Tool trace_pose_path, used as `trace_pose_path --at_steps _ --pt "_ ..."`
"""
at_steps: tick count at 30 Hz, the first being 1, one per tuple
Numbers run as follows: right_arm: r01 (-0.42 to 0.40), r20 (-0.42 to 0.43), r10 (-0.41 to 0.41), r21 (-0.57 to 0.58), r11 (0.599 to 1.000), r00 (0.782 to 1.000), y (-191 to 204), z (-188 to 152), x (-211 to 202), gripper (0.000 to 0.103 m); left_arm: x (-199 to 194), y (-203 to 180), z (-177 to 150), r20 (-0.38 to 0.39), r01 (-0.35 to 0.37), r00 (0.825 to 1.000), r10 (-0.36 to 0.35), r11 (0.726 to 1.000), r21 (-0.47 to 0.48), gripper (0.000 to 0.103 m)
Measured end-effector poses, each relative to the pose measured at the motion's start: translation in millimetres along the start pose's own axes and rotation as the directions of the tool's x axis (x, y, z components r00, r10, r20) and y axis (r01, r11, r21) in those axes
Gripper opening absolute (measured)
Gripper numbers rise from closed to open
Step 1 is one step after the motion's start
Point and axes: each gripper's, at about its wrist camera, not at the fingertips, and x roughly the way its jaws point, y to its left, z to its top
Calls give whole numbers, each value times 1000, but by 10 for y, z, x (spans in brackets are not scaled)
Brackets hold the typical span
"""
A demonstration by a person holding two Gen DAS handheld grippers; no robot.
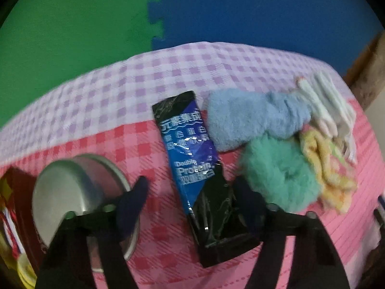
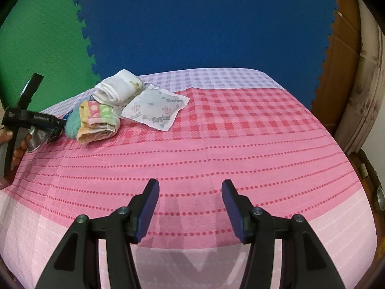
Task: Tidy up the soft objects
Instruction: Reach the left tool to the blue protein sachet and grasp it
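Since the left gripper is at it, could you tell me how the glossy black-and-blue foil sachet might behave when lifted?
The glossy black-and-blue foil sachet looks creased, so it would probably bend. Its shiny film may slip between the left gripper's pads. It lies flat, so rolling seems unlikely.

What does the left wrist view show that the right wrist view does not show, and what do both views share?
Only the left wrist view shows the black and blue foil protein sachet lying between the left gripper fingers, and the fluffy light blue cloth.

Only the right wrist view shows the white flower-printed tissue packet, the right gripper with open jaws over bare cloth, and the hand holding the left gripper.

Both show the pink checked tablecloth, the fluffy teal pompom, the yellow patterned folded towel, the white rolled towel and the shiny metal tin.
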Motion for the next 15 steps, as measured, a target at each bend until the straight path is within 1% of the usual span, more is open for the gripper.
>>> trace_pose_path --at_steps 1,3,4,5,6,7,10,13,15 --pt "1 -1 -1 2 1000 1000 1 1 5 55 5 -45 -11 8 -21 1000 21 999 32 48" --pt "1 -1 -1 4 1000 1000 4 3 10 55 68 -121 -10 -12 3 1000 -3 998 63 42" --pt "0 -2 0 4 1000 1000 6 2 14 55 53 -167 -21 8 -18 1000 17 996 82 39" --pt "0 -2 0 4 1000 1000 8 1 16 55 53 -201 -24 13 -24 1000 23 995 96 37" --pt "0 -2 0 5 1000 1000 8 0 18 55 46 -222 -27 22 -26 999 24 994 103 31" --pt "-1 -3 1 5 1000 1000 6 2 19 55 30 -238 -37 35 -26 999 22 994 107 29" --pt "-4 -9 4 15 1000 1000 -9 7 34 55 -27 -285 -97 68 -49 997 42 993 108 29" --pt "-8 -11 8 28 1000 1000 -27 9 42 55 -138 -288 -266 89 -70 994 64 995 65 29" --pt "-8 -13 8 31 999 1000 -27 8 46 55 -249 -297 -452 103 -80 992 77 997 23 29"
